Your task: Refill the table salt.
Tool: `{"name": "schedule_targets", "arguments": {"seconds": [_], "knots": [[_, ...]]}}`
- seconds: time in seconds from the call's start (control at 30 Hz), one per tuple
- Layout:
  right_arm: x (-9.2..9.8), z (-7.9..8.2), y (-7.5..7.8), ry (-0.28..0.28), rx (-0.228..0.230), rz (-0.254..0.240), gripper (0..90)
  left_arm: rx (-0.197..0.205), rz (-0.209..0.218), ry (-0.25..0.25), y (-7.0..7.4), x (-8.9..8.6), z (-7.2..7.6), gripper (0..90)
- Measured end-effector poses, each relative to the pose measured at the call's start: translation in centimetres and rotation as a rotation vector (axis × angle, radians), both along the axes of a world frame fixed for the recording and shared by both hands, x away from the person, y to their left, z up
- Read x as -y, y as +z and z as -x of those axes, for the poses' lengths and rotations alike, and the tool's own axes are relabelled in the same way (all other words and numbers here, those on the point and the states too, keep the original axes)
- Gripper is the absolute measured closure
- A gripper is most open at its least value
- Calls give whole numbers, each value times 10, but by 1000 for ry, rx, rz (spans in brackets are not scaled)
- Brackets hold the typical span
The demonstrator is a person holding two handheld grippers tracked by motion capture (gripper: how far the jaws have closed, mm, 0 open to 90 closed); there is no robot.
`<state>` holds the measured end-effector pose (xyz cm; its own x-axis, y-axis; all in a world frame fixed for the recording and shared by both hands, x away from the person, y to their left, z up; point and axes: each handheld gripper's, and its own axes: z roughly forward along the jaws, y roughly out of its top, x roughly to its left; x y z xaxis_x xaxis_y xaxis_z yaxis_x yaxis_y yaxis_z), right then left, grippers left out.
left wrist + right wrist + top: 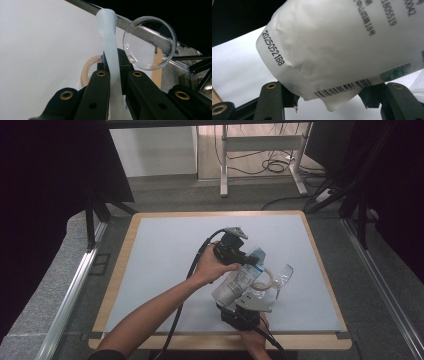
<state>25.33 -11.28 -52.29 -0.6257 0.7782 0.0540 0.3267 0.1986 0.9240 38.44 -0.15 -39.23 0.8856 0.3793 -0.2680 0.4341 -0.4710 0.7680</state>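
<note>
1. Two tongs share one soft white pouch (239,281), held just above the surface near its front edge, right of the middle.
2. Left tongs (248,261), reaching in from the left, are clenched on the pouch's flattened, crimped seal (110,47); the left gripper view shows that thin ribbed strip pinched flat between the black jaws.
3. A roll of tan tape (263,279) lies on the pale surface (165,255) just right of the pouch, and a clear round plastic cup (283,278) lies on its side beside the roll.
4. Right tongs (239,301), coming from the front edge, grasp the pouch's rounded bottom end (332,57), the jaws standing partly apart around its bulk.
5. Film looks thin, smooth and crinkly, printed with a barcode and dark characters; it dents where pressed, so the contents probably shift.
6. I judge it light and floppy, likely slippery on the belly; the stiff seal and the bottom fold give the surest hold.
7. The cup looks rigid, light and easily knocked away.
</note>
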Motion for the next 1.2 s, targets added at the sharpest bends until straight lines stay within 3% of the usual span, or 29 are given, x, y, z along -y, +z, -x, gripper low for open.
{"name": "schedule_targets", "arguments": {"seconds": [0.73,1.2], "knots": [[-9,-2,2,-85,5,-59,438,7,-68,-19,7,12,-8,900],[-12,-4,5,-84,-1,-86,441,-2,-91,-22,7,15,-13,900]]}}
